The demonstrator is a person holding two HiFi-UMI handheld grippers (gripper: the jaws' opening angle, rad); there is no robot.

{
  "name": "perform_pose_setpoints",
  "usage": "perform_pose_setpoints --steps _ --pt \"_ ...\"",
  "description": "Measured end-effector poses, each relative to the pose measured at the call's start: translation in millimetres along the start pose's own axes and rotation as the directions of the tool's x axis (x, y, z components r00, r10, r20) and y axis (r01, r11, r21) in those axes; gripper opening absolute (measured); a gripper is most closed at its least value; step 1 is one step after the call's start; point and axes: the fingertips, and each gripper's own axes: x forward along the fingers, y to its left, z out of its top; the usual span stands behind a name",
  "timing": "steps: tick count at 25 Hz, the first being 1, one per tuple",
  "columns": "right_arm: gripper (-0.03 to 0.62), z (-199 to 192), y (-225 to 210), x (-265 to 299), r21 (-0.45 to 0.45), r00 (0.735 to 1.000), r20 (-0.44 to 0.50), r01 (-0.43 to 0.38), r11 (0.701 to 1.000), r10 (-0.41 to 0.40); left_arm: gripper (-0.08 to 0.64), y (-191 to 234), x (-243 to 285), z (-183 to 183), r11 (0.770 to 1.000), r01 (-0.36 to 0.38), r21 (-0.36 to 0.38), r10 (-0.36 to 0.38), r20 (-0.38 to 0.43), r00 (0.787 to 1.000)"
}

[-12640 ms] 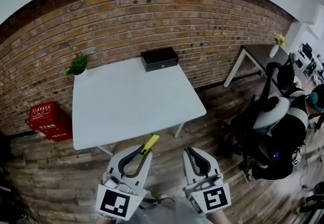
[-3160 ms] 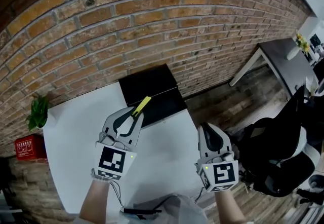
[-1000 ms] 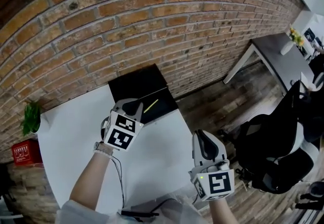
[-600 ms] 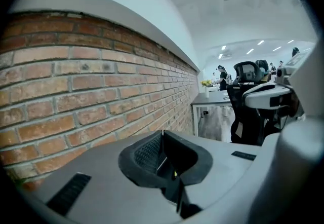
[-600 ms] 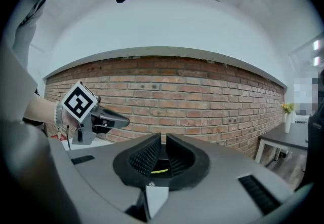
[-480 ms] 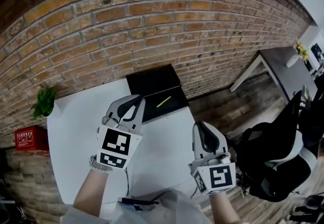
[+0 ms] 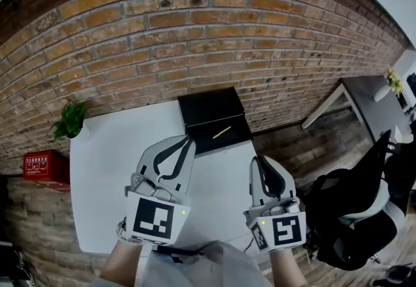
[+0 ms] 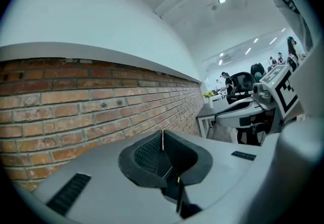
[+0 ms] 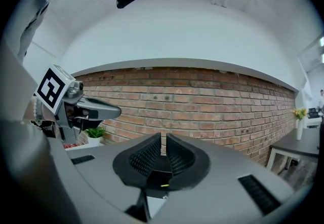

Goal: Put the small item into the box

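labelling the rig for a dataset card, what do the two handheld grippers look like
Both the left gripper and right gripper have pale grey curved shells with black ribbed linings. Each carries a white cube bearing a black square marker and a small green light.

- Yellow item (image 7: 221, 132): earlier clamped in L gripper (image 7: 189, 141); now loose inside black box (image 7: 207, 105), lying diagonal.
- L gripper: jaws now together, nothing btwn. Was over box 1 s ago; now drawn back over white table (image 7: 104, 162), tips just short of box front.
- Box: shut at start, now open.
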Motion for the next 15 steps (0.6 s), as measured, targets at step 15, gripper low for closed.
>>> perform_pose_setpoints --steps 15 --pt "0.060 5.8 17.0 -13.8 0.005 1.000 0.007 -0.010 1.000 0.010 0.026 4.0 -44.5 4.4 0.997 -0.037 -0.071 0.038 0.020 0.999"
